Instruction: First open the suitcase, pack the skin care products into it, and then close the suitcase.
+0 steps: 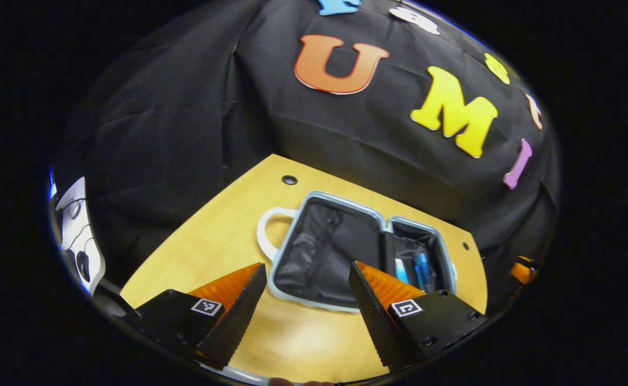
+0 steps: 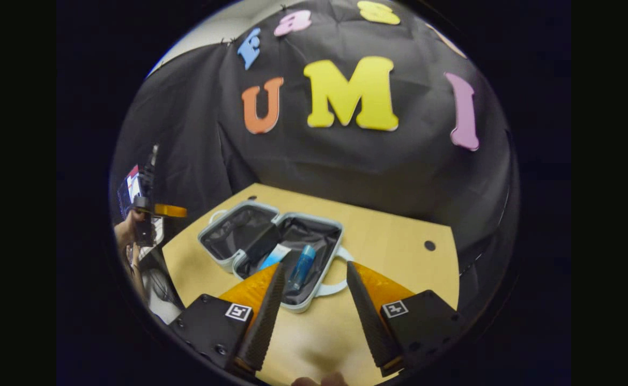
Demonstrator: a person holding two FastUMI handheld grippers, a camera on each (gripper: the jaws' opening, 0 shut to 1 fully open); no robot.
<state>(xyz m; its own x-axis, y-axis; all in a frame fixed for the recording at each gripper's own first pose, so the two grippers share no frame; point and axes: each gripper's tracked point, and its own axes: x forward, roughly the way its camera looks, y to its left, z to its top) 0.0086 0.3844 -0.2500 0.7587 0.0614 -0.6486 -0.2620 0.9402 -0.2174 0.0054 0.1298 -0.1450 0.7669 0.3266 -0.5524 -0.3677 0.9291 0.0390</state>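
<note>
In the left gripper view, the left gripper (image 1: pixel 305 316) hangs spread and empty, just before the open suitcase (image 1: pixel 324 252) on the table (image 1: pixel 222 236); skin care products (image 1: pixel 415 271) lie inside it.

In the right gripper view, the right gripper (image 2: pixel 314 316) is spread near the suitcase (image 2: pixel 238 230); what seems a blue tube (image 2: pixel 301 266) lies in its nearer half.

Recording booth: black cloth wall (image 2: pixel 319 161), wooden table (image 2: pixel 389 230).

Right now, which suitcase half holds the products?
The half nearer the right gripper holds the blue bottle and the light tube; the other half shows bare lining.
</note>
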